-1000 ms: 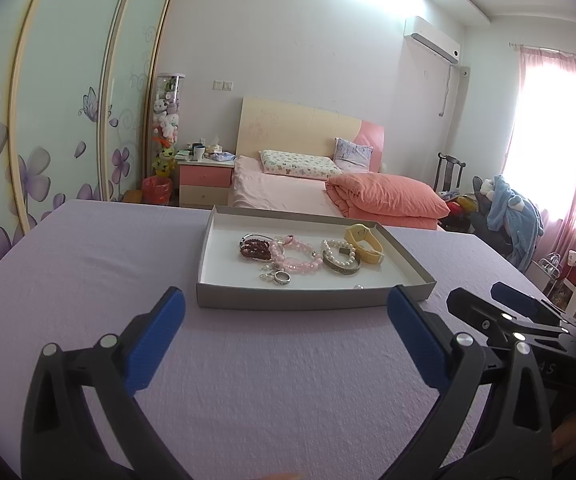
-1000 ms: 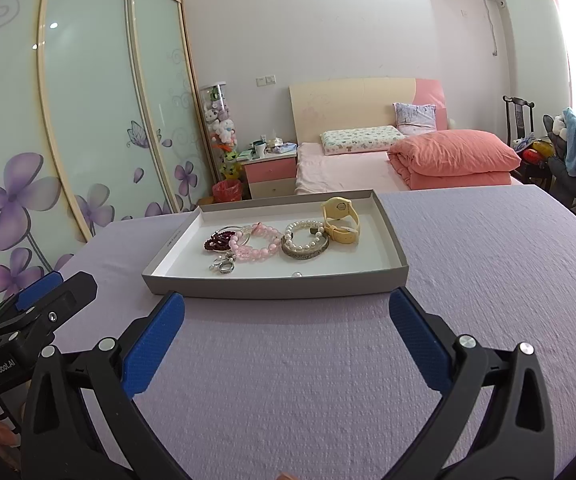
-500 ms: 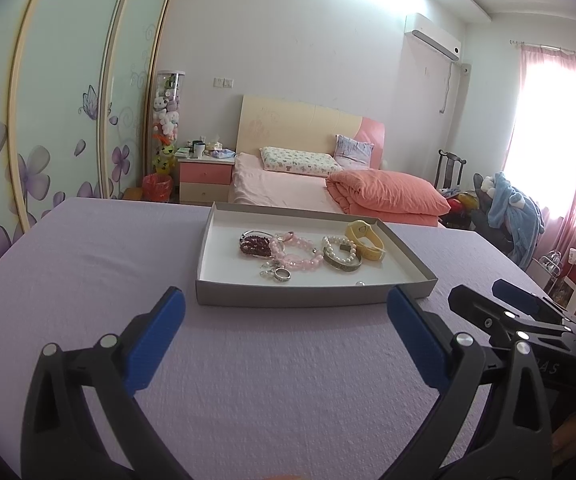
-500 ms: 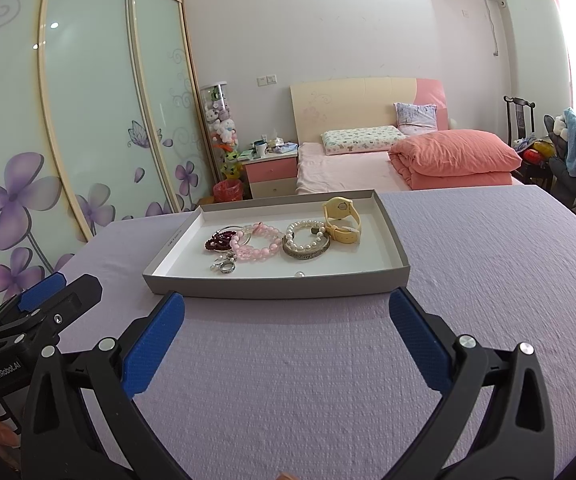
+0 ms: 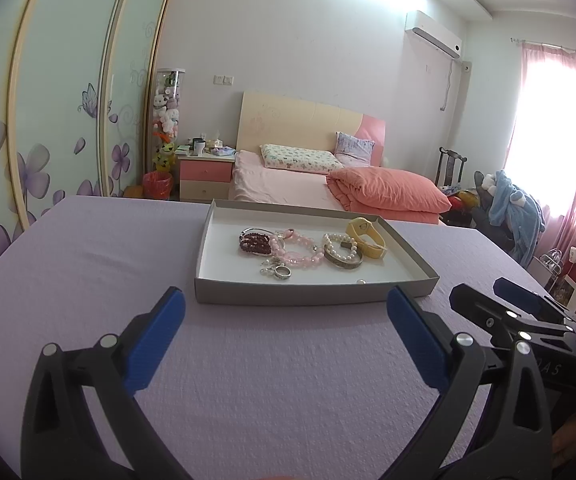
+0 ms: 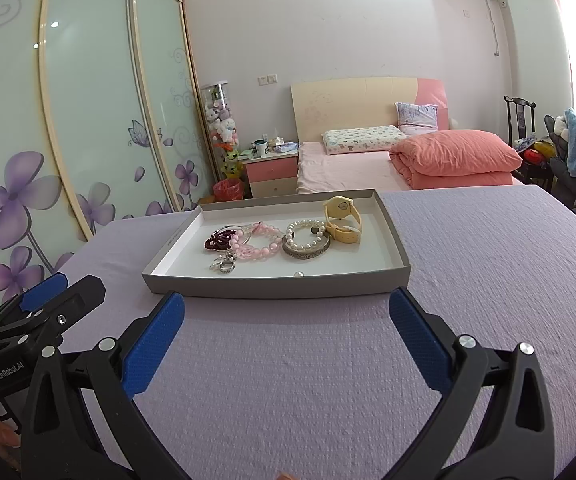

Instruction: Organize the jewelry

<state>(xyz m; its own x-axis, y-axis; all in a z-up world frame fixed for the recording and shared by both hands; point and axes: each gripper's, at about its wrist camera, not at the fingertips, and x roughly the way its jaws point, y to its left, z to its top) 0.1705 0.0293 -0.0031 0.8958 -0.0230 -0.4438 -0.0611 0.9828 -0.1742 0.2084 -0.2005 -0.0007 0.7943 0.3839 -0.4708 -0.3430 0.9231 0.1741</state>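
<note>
A shallow grey tray [image 5: 311,294] [image 6: 276,288] with a white floor sits on the lilac tablecloth. In it lie a dark red bead bracelet [image 5: 254,240] [image 6: 218,240], a pink bead bracelet [image 5: 297,248] [image 6: 256,242], a pearl bracelet on a metal bangle [image 5: 341,252] [image 6: 305,242], a yellow watch [image 5: 365,236] [image 6: 341,220], a silver ring [image 5: 282,273] [image 6: 226,266] and a loose pearl [image 5: 360,281] [image 6: 298,275]. My left gripper [image 5: 286,312] is open and empty just before the tray. My right gripper [image 6: 288,314] is also open and empty there.
The lilac tablecloth [image 5: 68,264] [image 6: 507,264] spreads around the tray. The right gripper shows at the right of the left wrist view [image 5: 519,312]; the left gripper shows at the left of the right wrist view [image 6: 44,304]. A bed and wardrobe stand beyond.
Both grippers have drifted very slightly; the tray sits a touch differently in each view. Both stay open and empty.
</note>
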